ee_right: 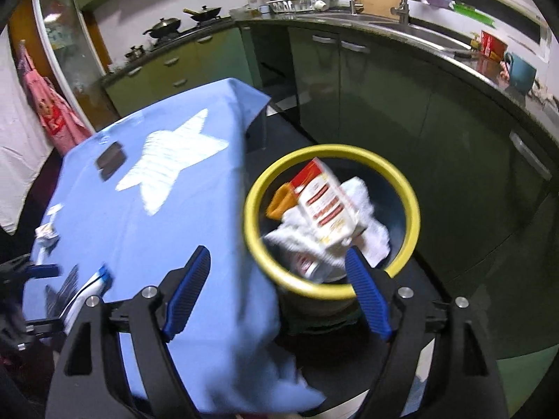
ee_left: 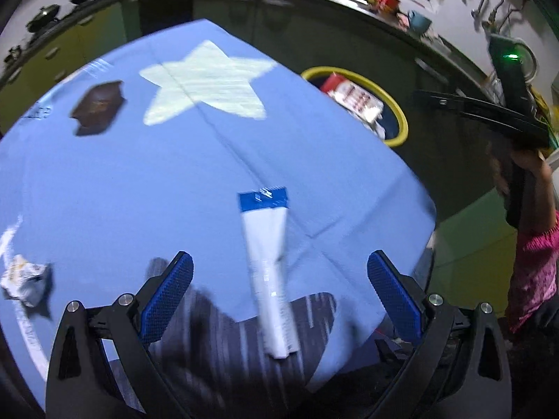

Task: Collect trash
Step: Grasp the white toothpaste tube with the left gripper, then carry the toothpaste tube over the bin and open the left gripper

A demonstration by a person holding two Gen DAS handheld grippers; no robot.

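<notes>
A white tube with a blue end (ee_left: pixel 267 262) lies on the blue cloth with a white star (ee_left: pixel 206 83), between the fingers of my open, empty left gripper (ee_left: pixel 279 276). A brown wrapper (ee_left: pixel 97 106) lies at the far left and a crumpled white wrapper (ee_left: pixel 24 281) at the near left. My right gripper (ee_right: pixel 279 272) is open and empty above the yellow-rimmed bin (ee_right: pixel 412 209), which holds a red-and-white carton (ee_right: pixel 328 206), white tissue and an orange scrap. The bin (ee_left: pixel 401 118) stands beside the table's right edge. The tube also shows in the right wrist view (ee_right: pixel 91 284).
Dark green kitchen cabinets (ee_right: pixel 384 104) curve behind the bin. The counter carries woks (ee_right: pixel 164 26), a sink and a teal mug (ee_right: pixel 520 70). A person's arm in a pink sleeve (ee_left: pixel 534 262) holds the right gripper at the right edge.
</notes>
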